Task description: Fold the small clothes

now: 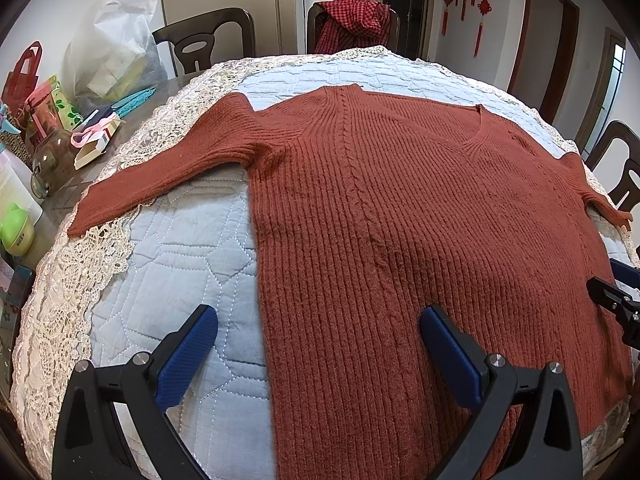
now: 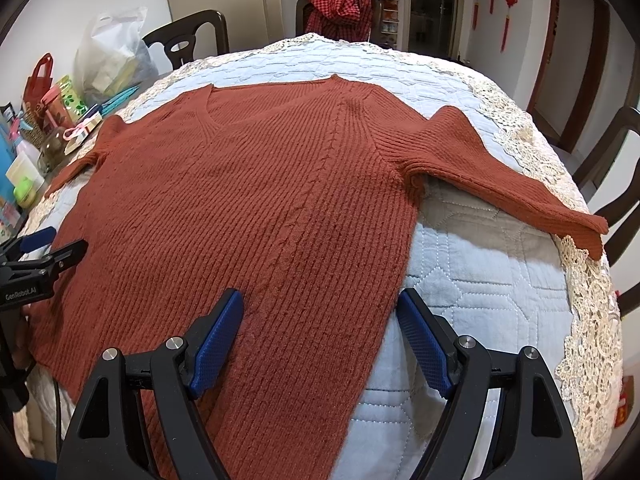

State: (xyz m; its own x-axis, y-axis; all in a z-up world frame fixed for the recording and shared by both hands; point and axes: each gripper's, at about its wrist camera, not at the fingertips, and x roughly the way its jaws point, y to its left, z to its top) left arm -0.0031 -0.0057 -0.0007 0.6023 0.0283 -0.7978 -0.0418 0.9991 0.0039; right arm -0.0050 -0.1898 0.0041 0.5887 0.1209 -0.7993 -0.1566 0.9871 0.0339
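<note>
L gripper (image 1: 318, 354): fingers spread wide, nothing held, bottom of frame over the sweater's left edge. R gripper (image 2: 320, 336): fingers wide apart too, empty, bottom centre, straddling the right edge. Rust-red ribbed sweater (image 1: 400, 208) lies flat, front up, V-neck at far side, both sleeves out sideways, on a pale blue quilted cover (image 1: 180, 248) w/ lace border (image 1: 68, 288) over the desk. Far: clutter upper left incl. white plastic bag (image 1: 116, 52); red checked cloth (image 1: 354, 20) draped on a chair, top centre.

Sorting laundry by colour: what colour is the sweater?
Rust red sweater, ribbed knit; clearest in the right wrist view.
</note>
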